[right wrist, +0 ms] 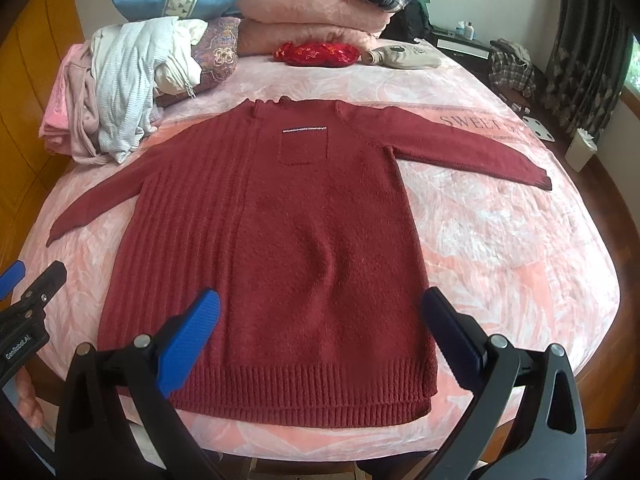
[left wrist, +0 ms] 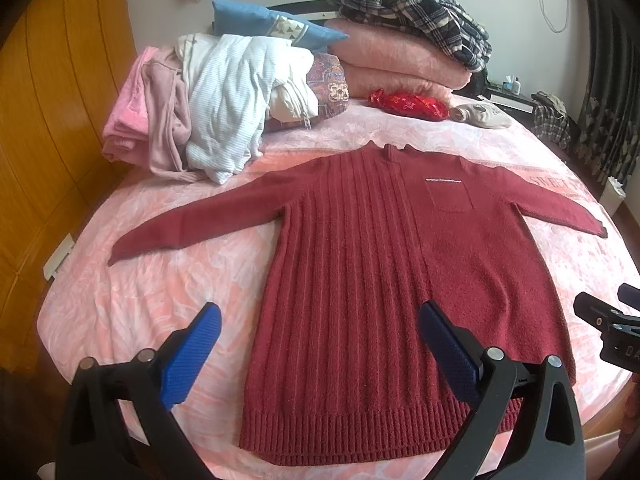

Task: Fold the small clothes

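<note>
A dark red knit sweater (left wrist: pixel 384 280) lies flat and face up on the pink bed cover, both sleeves spread out, hem toward me. It also fills the middle of the right wrist view (right wrist: pixel 288 248), with a chest pocket (right wrist: pixel 304 146). My left gripper (left wrist: pixel 320 344) is open and empty, held above the hem's left half. My right gripper (right wrist: pixel 320 336) is open and empty, above the hem's right half. Each gripper's edge shows in the other's view.
A heap of white and pink clothes (left wrist: pixel 208 108) sits at the back left. Folded pink blankets (left wrist: pixel 400 60) with a plaid garment (left wrist: pixel 412 4), a blue pillow (left wrist: pixel 272 24) and a red pouch (left wrist: pixel 408 104) lie at the back. The bed's edge (right wrist: pixel 400 444) is near me.
</note>
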### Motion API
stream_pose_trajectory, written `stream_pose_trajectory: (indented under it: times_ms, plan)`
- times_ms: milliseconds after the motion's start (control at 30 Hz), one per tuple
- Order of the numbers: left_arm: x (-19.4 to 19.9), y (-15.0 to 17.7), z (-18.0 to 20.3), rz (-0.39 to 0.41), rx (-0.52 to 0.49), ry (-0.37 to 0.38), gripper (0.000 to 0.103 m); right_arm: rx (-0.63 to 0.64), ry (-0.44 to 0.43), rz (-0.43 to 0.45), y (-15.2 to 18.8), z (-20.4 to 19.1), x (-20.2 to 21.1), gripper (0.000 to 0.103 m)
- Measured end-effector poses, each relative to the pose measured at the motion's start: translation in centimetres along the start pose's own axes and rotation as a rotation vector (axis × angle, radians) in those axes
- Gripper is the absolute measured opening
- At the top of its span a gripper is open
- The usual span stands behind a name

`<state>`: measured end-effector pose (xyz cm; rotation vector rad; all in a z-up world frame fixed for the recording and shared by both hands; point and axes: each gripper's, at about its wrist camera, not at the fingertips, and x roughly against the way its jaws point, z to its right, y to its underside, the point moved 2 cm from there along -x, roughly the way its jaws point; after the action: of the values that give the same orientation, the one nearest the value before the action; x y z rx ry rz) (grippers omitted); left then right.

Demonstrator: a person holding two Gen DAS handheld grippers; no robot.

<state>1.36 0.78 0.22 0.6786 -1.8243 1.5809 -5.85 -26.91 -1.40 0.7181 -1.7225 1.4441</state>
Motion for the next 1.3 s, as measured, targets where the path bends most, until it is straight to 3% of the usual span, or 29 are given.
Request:
stream_pose_trajectory:
  times_ms: [733,1067,1300]
  plan:
    - [0.21,-0.12,-0.08,-0.001,-0.003,-0.004,0.099,0.009,0.020,0.036,-0.16,-0.18,0.39,0.100]
    - [0.19,-0.11,-0.06,-0.001,-0.005,-0.004,0.099,-0.002,-0.023,0.047,-0.03,0.36,0.49,0.100]
    - [0.15,-0.04,-0.12,-0.003,-0.006,-0.004,0.099,0.048,-0.012,0.046,-0.05,-0.24,0.41,0.100]
